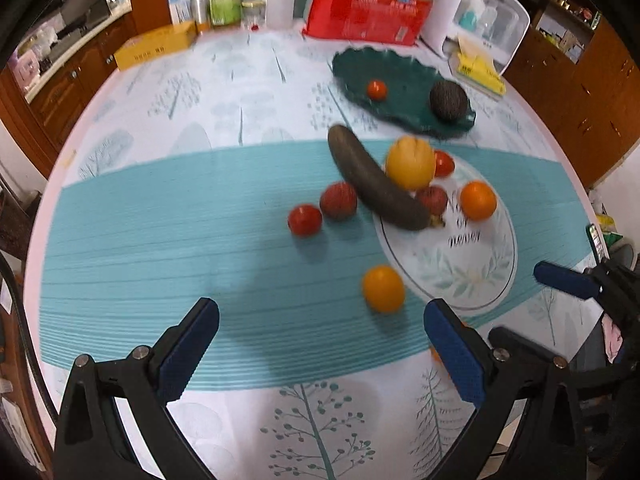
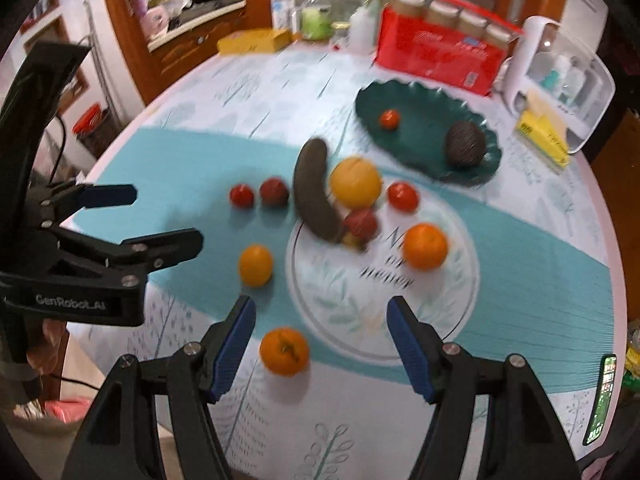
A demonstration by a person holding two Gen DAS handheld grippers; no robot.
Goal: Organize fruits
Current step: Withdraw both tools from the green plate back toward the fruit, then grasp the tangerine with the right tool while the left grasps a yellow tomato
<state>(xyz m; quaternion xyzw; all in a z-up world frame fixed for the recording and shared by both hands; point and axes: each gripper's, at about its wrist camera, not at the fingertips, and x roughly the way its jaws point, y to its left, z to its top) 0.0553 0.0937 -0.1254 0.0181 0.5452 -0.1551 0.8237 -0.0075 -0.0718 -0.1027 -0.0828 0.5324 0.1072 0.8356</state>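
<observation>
Left tongs (image 1: 320, 344) spread wide, nothing between pads, hovering over teal band of bench (image 1: 160, 240) just short of white plate (image 1: 472, 280). Right tongs (image 2: 320, 344) also spread, empty, poised at near rim of same plate, w/ an orange (image 2: 284, 351) on the cloth between the pads but untouched. Left tongs seen again from right wrist cam (image 2: 160, 220), off to left of plate, jaws apart.

Landmark = white plate w/ leaf print & lettering. On it: one orange (image 1: 478, 201) toward far right, small red apple (image 1: 433, 199) near centre, yellow round fruit (image 1: 411, 162) at far rim, red tomato (image 1: 444, 163) just behind that. Dark long veg, cucumber-like (image 1: 376, 178), lying tilted across plate's far-left rim, half on, half off. Left of plate on cloth: dark red fruit (image 1: 338, 201) & red tomato (image 1: 305, 220) side by side. Near-left of plate: yellow-orange citrus (image 1: 383, 288).

Beyond plate: green scalloped dish (image 1: 400, 64) holding small red tomato (image 1: 377, 89) & dark avocado (image 1: 449, 101), well apart.

Further back past plate: red box (image 1: 360, 16), yellow box (image 1: 156, 46), bottles; blurred.
</observation>
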